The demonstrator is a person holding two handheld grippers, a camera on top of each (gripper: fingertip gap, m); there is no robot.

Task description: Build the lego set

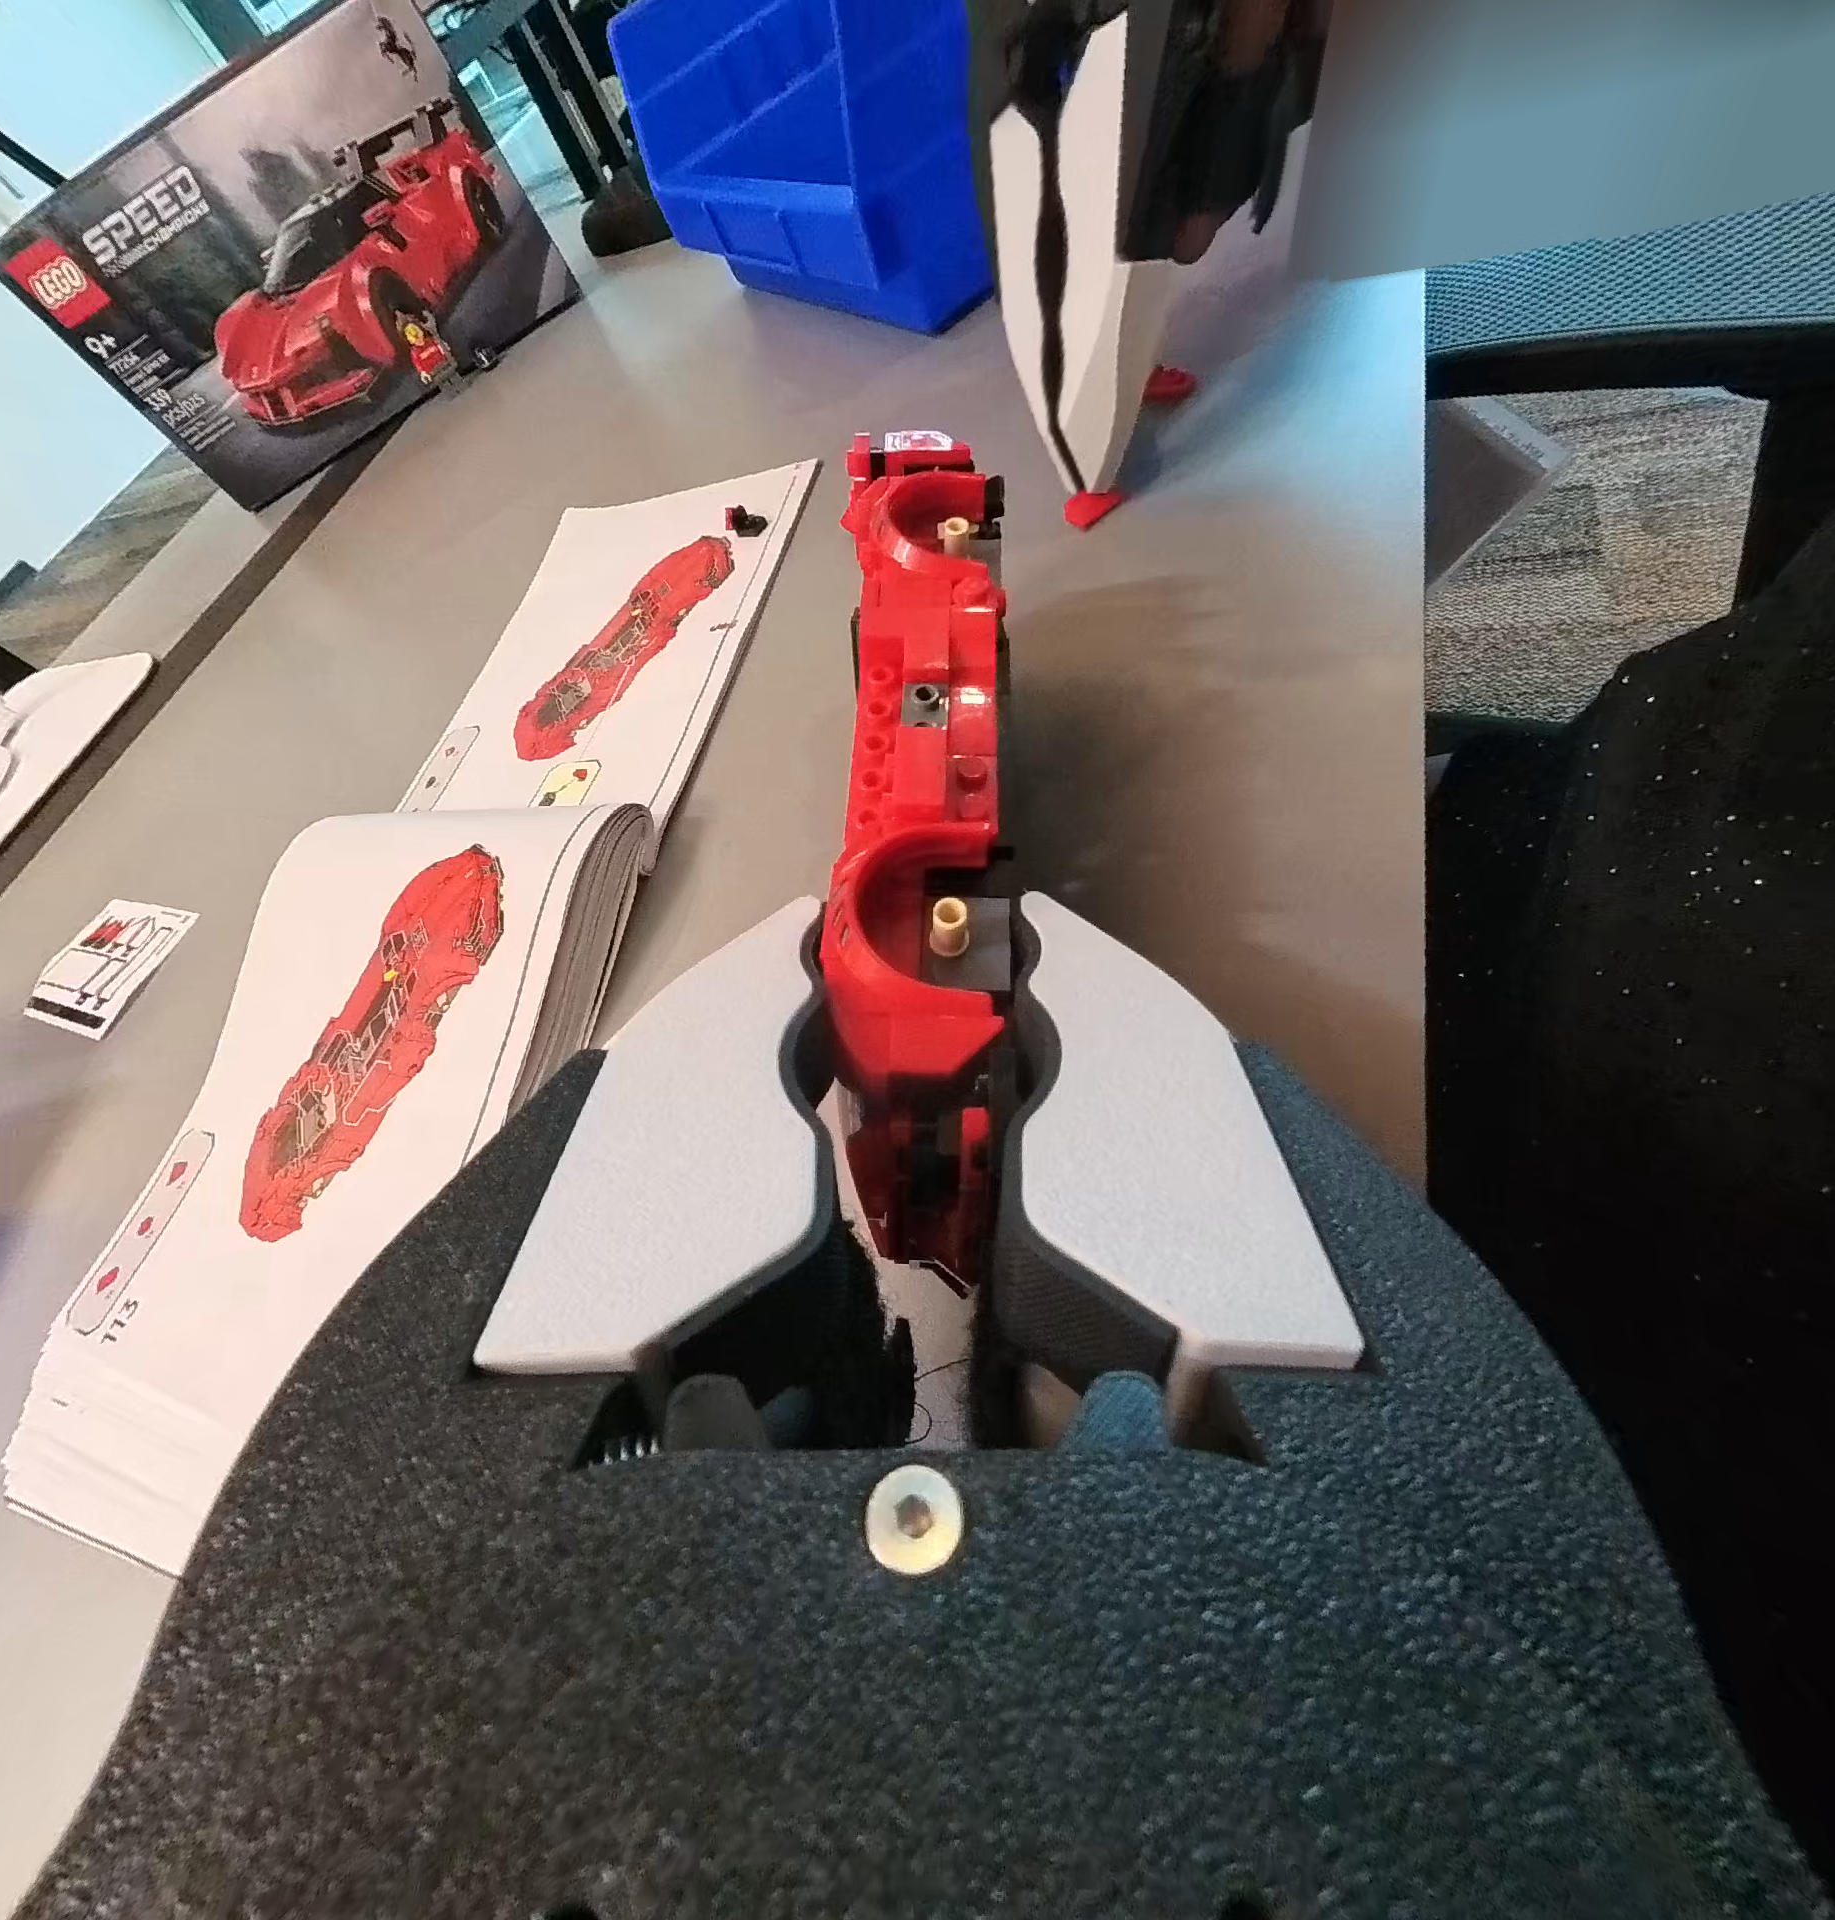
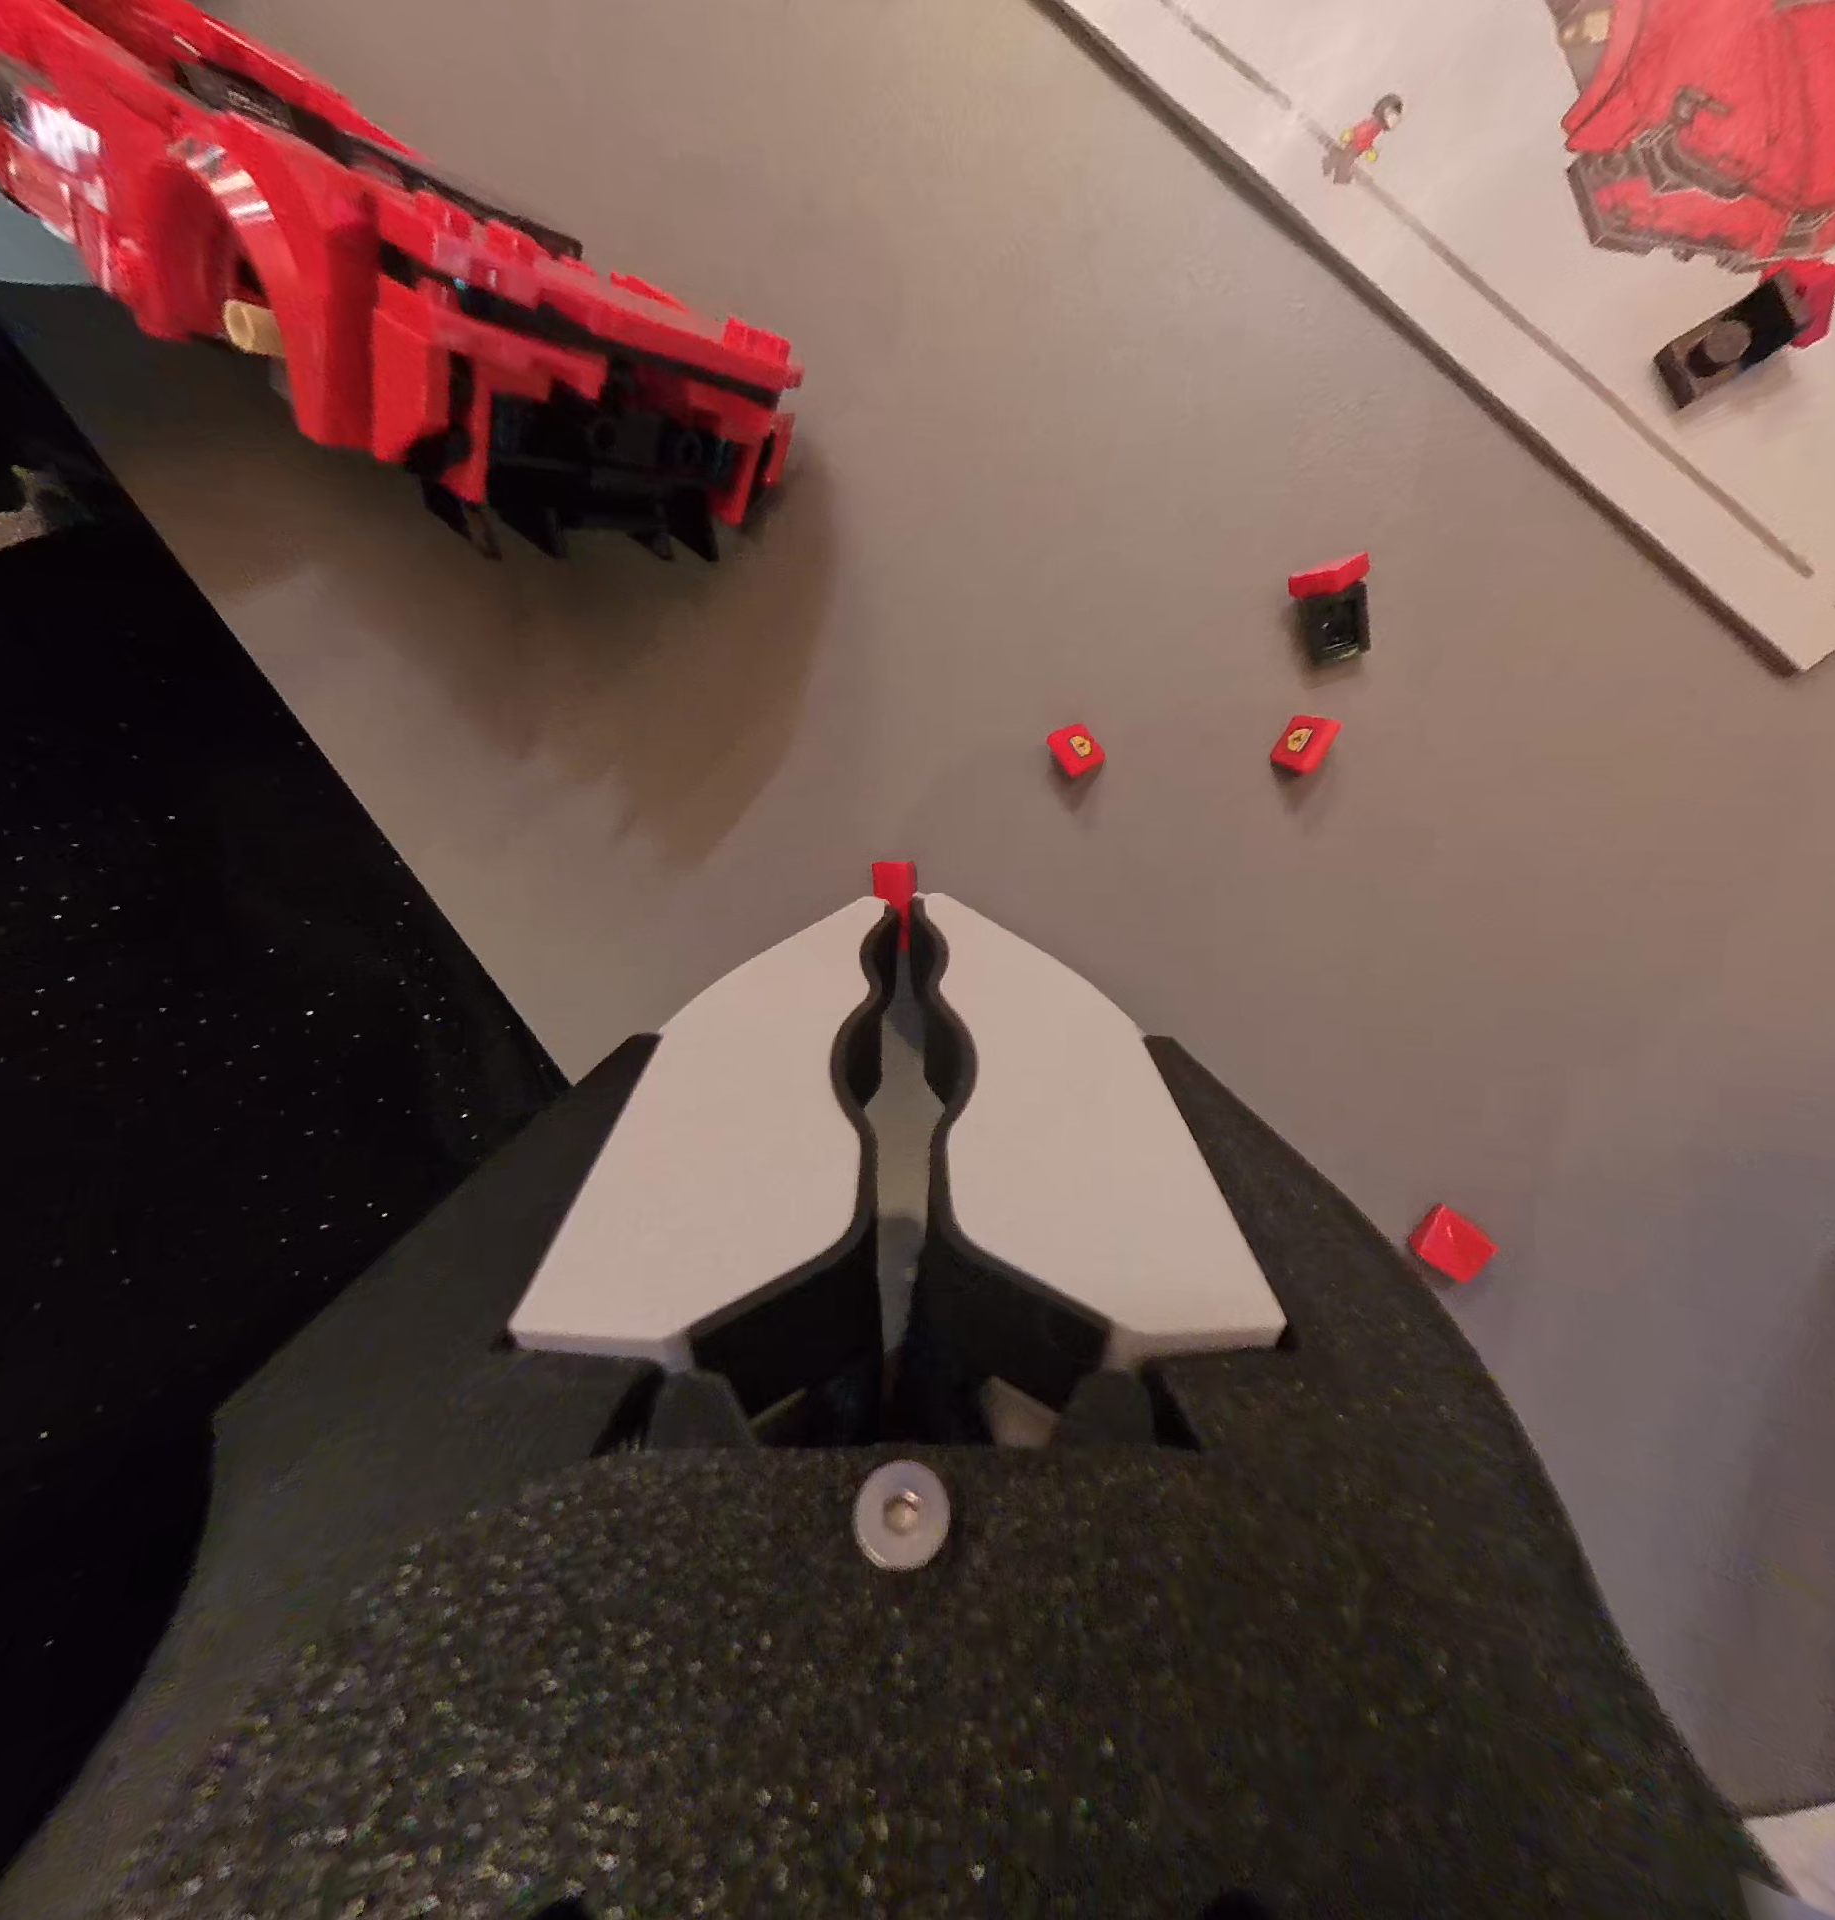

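The left hand-held gripper (image 1: pixel 918 935) is clamped on the tail end of the long red plastic brick car body (image 1: pixel 918 748), holding it on its side so that the two wheel arches and their tan axle pins face up, the nose pointing toward twelve o'clock over the grey surface (image 1: pixel 1204 675). The right hand-held gripper (image 2: pixel 900 902) is closed on a tiny red plastic tile (image 2: pixel 892 881) pinched at its very tips, just above the surface, with the car hanging at ten o'clock from it in the right wrist view. Judging by the car, the build is far along: the bodywork, rear diffuser and arches look complete, but no wheels sit on the axle pins. Loose parts are left: two small red printed tiles (image 2: pixel 1075 750) at about one o'clock from the right tips, a small black-and-red sub-assembly (image 2: pixel 1331 608) beyond them, a red sloped tile (image 2: pixel 1451 1255) at four o'clock, and another black-and-red piece (image 2: pixel 1749 343) resting on the open white paper instruction booklet (image 1: pixel 373 1091). The booklet lies at nine o'clock from the car in the left wrist view, with the printed cardboard set box (image 1: pixel 279 260) and a blue plastic bin (image 1: pixel 819 156) farther back, and a small sticker sheet (image 1: pixel 113 966) beside the booklet.
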